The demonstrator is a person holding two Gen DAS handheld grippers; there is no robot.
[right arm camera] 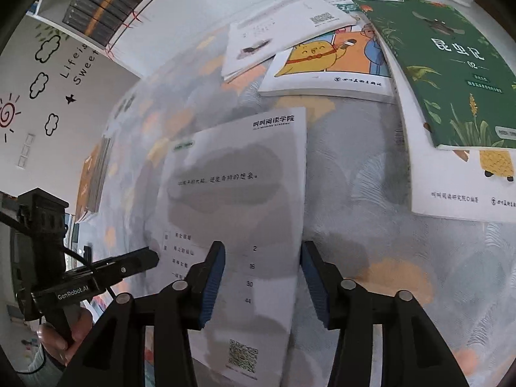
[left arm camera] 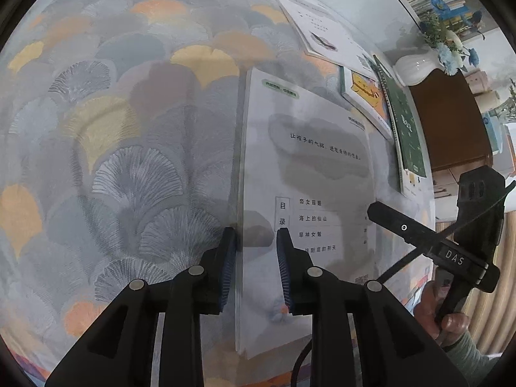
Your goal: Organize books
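Observation:
A thin white book (left arm camera: 309, 174) with Chinese text and a contents list lies back cover up on the patterned cloth; it also shows in the right wrist view (right arm camera: 238, 200). My left gripper (left arm camera: 256, 235) is open, its fingers straddling the book's left edge. My right gripper (right arm camera: 262, 251) is open, its fingers straddling the book's right edge. A green book (right arm camera: 441, 64), a yellow cartoon book (right arm camera: 325, 64) and a white book (right arm camera: 277, 29) lie overlapping further back.
The leaf-patterned tablecloth (left arm camera: 129, 129) covers the table. A stack of books (right arm camera: 93, 180) lies at the table's left side. A white vase with blue flowers (left arm camera: 416, 67) stands on a brown cabinet (left arm camera: 451, 122). Bookshelves (right arm camera: 106, 9) line the wall.

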